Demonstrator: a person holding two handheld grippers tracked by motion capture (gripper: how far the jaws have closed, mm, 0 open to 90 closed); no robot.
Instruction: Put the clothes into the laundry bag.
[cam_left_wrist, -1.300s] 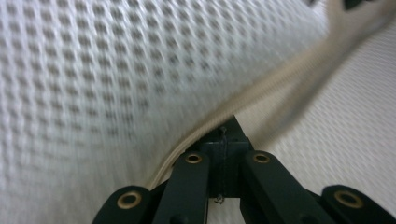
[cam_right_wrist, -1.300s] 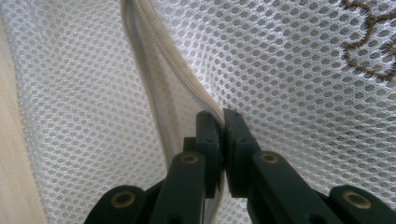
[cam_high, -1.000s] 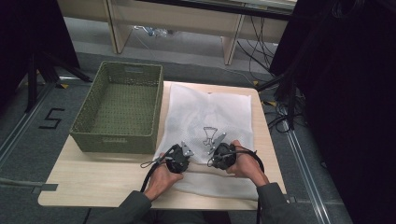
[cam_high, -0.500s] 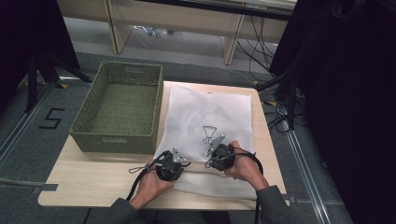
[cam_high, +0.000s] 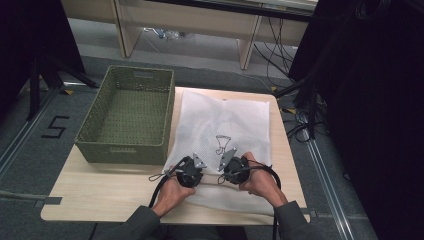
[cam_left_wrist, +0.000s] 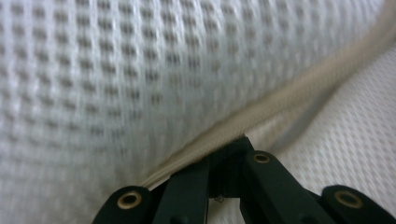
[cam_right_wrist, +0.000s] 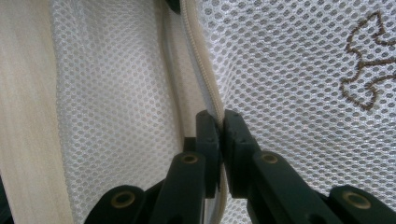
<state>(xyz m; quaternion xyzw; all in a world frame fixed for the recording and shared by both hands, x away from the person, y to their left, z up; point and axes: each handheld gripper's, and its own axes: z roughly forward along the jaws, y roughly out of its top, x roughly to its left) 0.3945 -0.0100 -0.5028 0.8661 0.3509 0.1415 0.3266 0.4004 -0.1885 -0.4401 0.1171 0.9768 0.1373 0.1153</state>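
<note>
A white mesh bag (cam_high: 225, 120) with a brown stitched mark (cam_high: 221, 144) lies flat on the wooden table (cam_high: 100, 190). Both grippers sit close together at its near end. My left gripper (cam_high: 191, 172) is shut on the bag's beige zipper band (cam_left_wrist: 280, 100), with its jaw tips together at the seam (cam_left_wrist: 233, 151). My right gripper (cam_high: 231, 169) is also shut, pinching the same zipper cord (cam_right_wrist: 201, 56) between its fingertips (cam_right_wrist: 208, 128). In the right gripper view the mesh (cam_right_wrist: 289, 84) spreads on both sides of the cord, and the stitched mark (cam_right_wrist: 369, 70) is at the right.
A green woven basket (cam_high: 120, 150) stands empty at the left, touching the bag's left edge. Bare tabletop (cam_high: 85, 200) lies in front of it. Cables trail from both grippers toward the near table edge. Black stands and desks surround the table.
My left gripper drew back toward the left and near edge half a second ago, and has now returned to the right beside the right gripper. The right gripper has barely moved.
</note>
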